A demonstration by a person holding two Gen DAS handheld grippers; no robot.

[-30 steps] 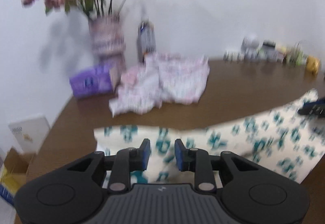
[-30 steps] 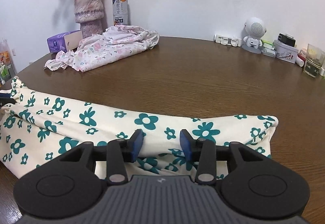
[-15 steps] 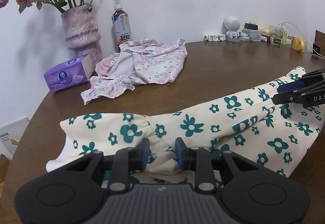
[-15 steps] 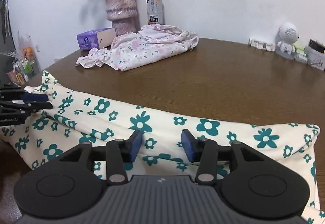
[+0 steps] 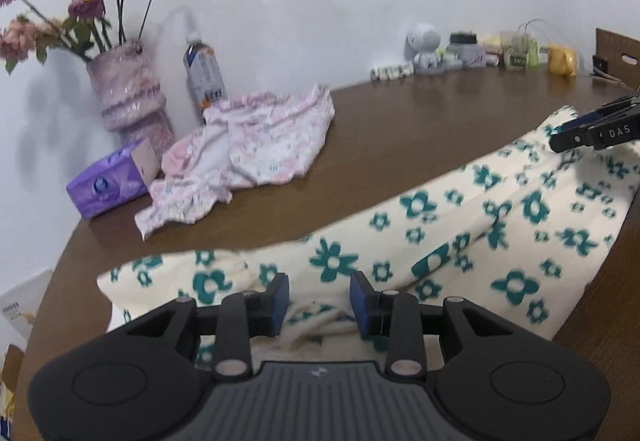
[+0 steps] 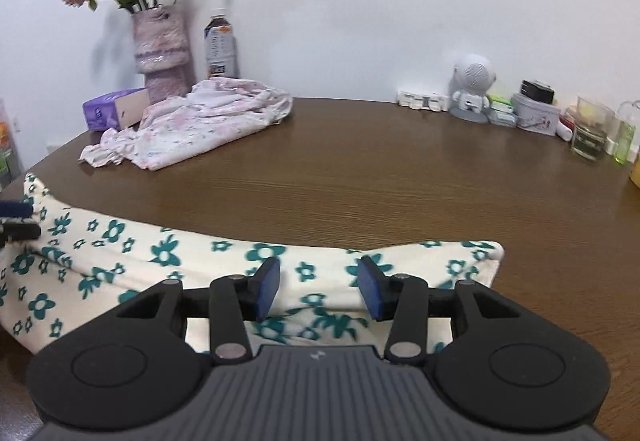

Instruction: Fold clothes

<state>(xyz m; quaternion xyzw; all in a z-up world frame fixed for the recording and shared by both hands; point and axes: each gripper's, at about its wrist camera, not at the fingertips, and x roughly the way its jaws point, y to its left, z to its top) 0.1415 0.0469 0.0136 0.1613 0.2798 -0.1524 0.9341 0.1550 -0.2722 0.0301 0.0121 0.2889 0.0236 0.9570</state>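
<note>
A cream garment with teal flowers (image 5: 460,237) lies folded in a long band along the near edge of the brown table; it also shows in the right wrist view (image 6: 168,261). My left gripper (image 5: 319,301) is open over its left end, the cloth lying loose between the pads. My right gripper (image 6: 319,291) is open over its right end; its fingers (image 5: 592,129) show at the far right of the left wrist view. A crumpled pink floral garment (image 5: 256,145) lies at the back left, also in the right wrist view (image 6: 200,121).
A vase of dried roses (image 6: 162,41), a bottle (image 6: 220,45) and a purple tissue pack (image 5: 112,177) stand behind the pink garment. A white robot figure (image 6: 472,89), tins and glass jars (image 6: 592,133) line the back right. The table edge (image 5: 52,281) curves off at left.
Both grippers have opened wider and drawn back a little from the teal-flowered garment, which now lies lower and flatter on the table.
</note>
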